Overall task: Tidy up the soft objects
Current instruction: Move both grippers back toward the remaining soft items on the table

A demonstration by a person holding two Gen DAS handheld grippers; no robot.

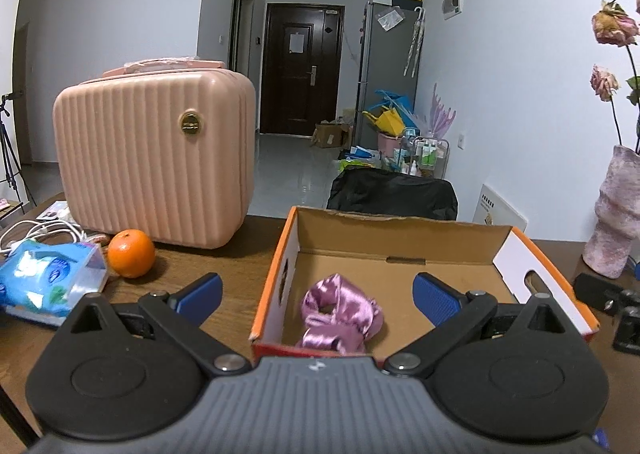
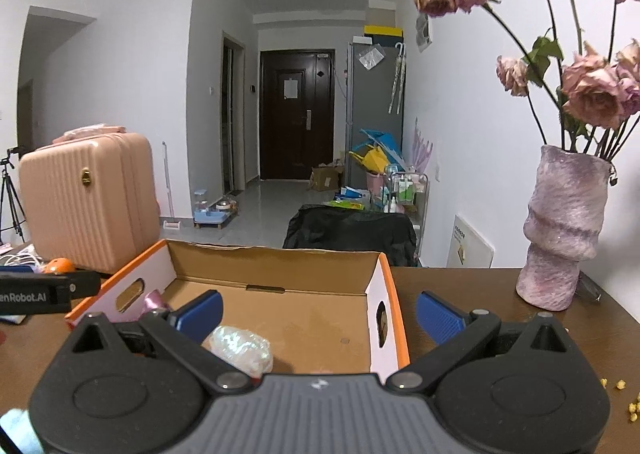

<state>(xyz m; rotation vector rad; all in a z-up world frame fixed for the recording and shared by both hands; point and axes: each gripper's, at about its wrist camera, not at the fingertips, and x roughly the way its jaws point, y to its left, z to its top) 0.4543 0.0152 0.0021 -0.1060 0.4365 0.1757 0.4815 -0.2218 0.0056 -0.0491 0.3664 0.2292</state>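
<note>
We find both claws released and empty; the purple scrunchie (image 1: 340, 314) lies in the box (image 1: 272, 282) straight ahead of the left claw (image 1: 318, 290), the nearer one

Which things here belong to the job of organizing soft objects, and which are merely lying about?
Belonging to the job:
- cardboard box
- purple satin scrunchie, inside the box
- white soft bundle, inside the box
- left gripper and right gripper, both open

Lying about:
- orange
- pink suitcase
- tissue pack
- vase of dried roses

purple satin scrunchie (image 1: 339, 313) lies in cardboard box (image 1: 400, 232) between spread fingers (image 1: 436, 299).
</note>
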